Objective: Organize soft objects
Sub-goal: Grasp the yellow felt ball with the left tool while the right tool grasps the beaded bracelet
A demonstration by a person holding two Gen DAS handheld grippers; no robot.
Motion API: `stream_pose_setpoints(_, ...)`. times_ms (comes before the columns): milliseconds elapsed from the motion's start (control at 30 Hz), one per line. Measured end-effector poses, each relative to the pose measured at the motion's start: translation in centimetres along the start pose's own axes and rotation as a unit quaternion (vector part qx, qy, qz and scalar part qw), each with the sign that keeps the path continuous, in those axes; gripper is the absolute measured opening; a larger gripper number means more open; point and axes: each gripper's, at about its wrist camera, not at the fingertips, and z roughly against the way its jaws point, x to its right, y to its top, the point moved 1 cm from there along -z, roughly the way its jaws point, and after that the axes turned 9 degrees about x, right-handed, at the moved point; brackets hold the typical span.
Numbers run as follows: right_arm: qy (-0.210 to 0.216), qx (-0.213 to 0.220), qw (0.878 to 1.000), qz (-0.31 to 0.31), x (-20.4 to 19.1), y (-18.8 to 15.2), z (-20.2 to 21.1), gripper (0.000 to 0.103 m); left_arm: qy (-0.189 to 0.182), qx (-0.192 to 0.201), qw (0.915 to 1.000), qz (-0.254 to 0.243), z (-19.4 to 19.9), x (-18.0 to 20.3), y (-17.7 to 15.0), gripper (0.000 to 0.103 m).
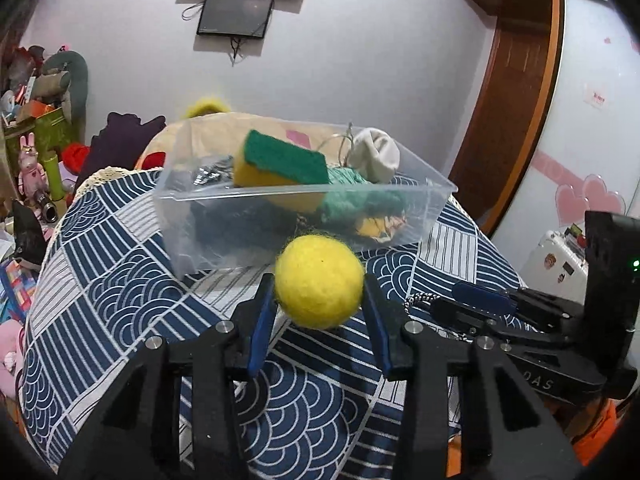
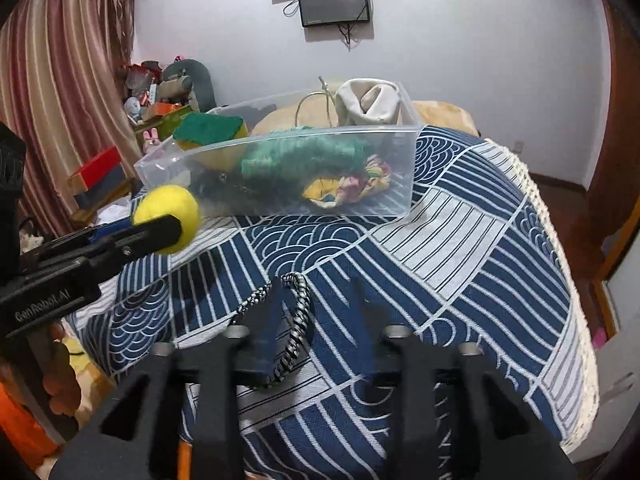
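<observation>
My left gripper (image 1: 319,292) is shut on a yellow felt ball (image 1: 319,282) and holds it above the cloth, just in front of a clear plastic bin (image 1: 304,194). The ball also shows in the right wrist view (image 2: 168,210), at the bin's (image 2: 280,196) left end. The bin holds a yellow-green sponge (image 1: 284,162), green yarn (image 2: 304,154), a white sock (image 1: 378,154) and a colourful cloth (image 2: 348,188). My right gripper (image 2: 316,300) is open, low over the cloth, with a black-and-white braided cord (image 2: 298,320) lying between its fingers.
The bin stands on a table covered with a blue and white patterned cloth (image 2: 460,248). Plush toys and boxes (image 1: 40,140) are piled at the left. A wooden wardrobe (image 1: 512,80) stands at the right. Screens (image 2: 334,0) hang on the back wall.
</observation>
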Motion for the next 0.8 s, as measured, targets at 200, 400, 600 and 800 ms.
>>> stream_pose_setpoints(200,-0.003,-0.011,1.000,0.017,-0.7,-0.4,-0.9,0.015,0.009,0.010,0.9999,0.005,1.1,-0.6,0.3,0.042)
stream_pose_setpoints(400,-0.011,0.003,1.000,0.021,-1.2,-0.1,-0.7,0.007,0.021,0.031,0.9993,0.006,2.2,-1.4,1.1,0.042)
stream_pose_setpoints(600,-0.013,0.040,0.999,0.019,-1.3,1.7,0.9,0.006,0.041,0.059,0.9974,0.003,3.2,-2.4,2.5,0.042)
stream_pose_setpoints(800,-0.022,0.077,0.996,0.024,-1.3,3.8,1.9,0.006,0.059,0.081,0.9950,0.004,3.3,-3.7,4.3,0.042)
